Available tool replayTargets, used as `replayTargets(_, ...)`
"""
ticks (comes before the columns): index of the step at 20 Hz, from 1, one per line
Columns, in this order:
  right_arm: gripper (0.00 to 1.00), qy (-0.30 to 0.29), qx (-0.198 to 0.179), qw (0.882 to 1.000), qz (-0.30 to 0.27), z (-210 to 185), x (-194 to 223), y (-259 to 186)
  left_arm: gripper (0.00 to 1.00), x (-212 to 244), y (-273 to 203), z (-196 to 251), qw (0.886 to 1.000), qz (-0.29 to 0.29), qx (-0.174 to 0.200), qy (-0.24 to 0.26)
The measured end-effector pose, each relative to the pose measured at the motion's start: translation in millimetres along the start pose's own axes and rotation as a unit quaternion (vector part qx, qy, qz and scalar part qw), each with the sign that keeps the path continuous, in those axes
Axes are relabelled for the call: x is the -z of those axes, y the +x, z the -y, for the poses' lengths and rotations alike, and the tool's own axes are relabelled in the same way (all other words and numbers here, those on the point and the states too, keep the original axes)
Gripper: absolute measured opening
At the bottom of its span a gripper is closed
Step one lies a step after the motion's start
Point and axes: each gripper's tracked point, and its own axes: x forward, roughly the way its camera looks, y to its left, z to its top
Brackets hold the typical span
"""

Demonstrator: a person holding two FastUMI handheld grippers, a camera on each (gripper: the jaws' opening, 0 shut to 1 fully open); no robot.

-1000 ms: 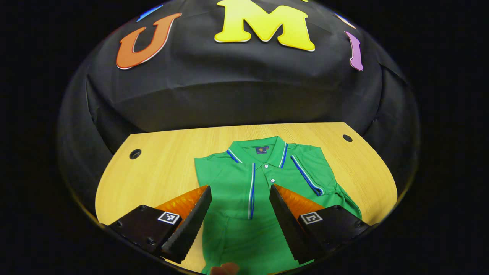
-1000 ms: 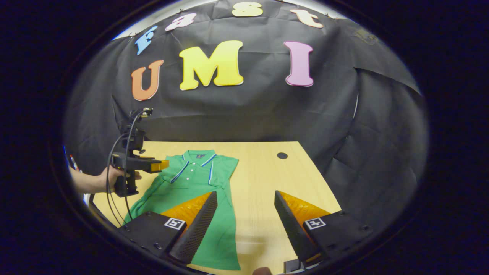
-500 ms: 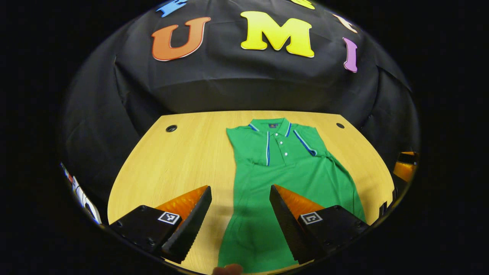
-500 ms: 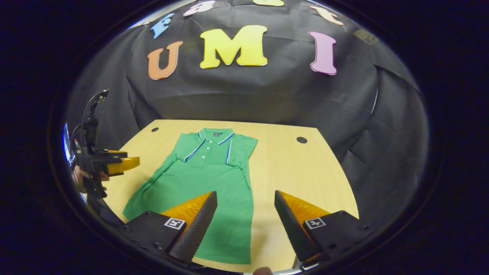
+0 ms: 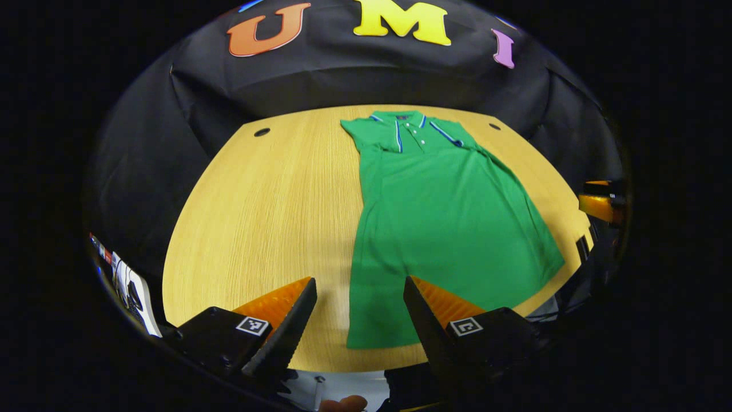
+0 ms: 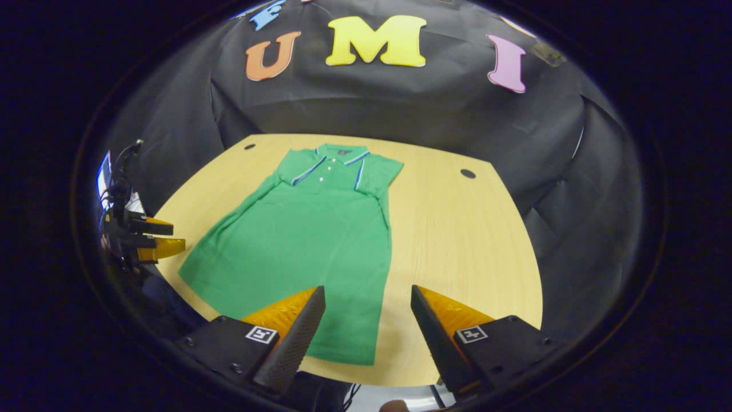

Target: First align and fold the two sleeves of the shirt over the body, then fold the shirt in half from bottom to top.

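A green polo shirt (image 5: 446, 217) with blue-and-white trim lies flat on the wooden table (image 5: 257, 217), its collar at the far end and its hem near the front edge. Both short sleeves lie folded in over the chest. My left gripper (image 5: 359, 286) hangs open above the hem's left corner, holding nothing. In the right gripper view the shirt (image 6: 309, 240) lies left of centre, and my right gripper (image 6: 367, 292) hangs open above the hem's right corner, also holding nothing. Each view also catches the other gripper at its side: the right gripper (image 5: 597, 206) and the left gripper (image 6: 148, 243).
Two round cable holes (image 5: 262, 132) (image 5: 494, 126) sit at the table's far corners. Black cloth walls the table behind and on both sides. Bare wood lies to either side of the shirt. The table (image 6: 457, 240) ends just under my fingers.
Both grippers have drawn back from the collar end to the table's front edge, so the whole shirt down to its hem now shows. Both stay open.
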Motion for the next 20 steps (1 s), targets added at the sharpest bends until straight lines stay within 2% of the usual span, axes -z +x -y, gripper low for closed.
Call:
replayTargets(4, 0.97, -0.021, 0.005, 0.999, -0.045, -2, 47, 8, 0.99, 18, 3, 3, 0.999, -0.033, 0.018, 0.016)
replayTargets(7, 0.97, -0.016, -0.005, 0.996, -0.084, -10, 77, 13, 0.99, 29, 1, 8, 0.998, -0.057, 0.031, 0.014)
replayTargets(10, 0.97, -0.019, -0.008, 0.994, -0.106, -14, 91, 19, 0.99, 42, -4, 13, 0.996, -0.085, 0.039, 0.003)
replayTargets(18, 0.96, -0.030, -0.022, 0.988, -0.148, -22, 116, 41, 0.99, 48, -3, 11, 0.994, -0.107, 0.028, 0.006)
replayTargets(20, 0.92, -0.024, -0.030, 0.988, -0.150, -21, 117, 40, 0.99, 48, -3, 10, 0.994, -0.106, 0.027, 0.004)
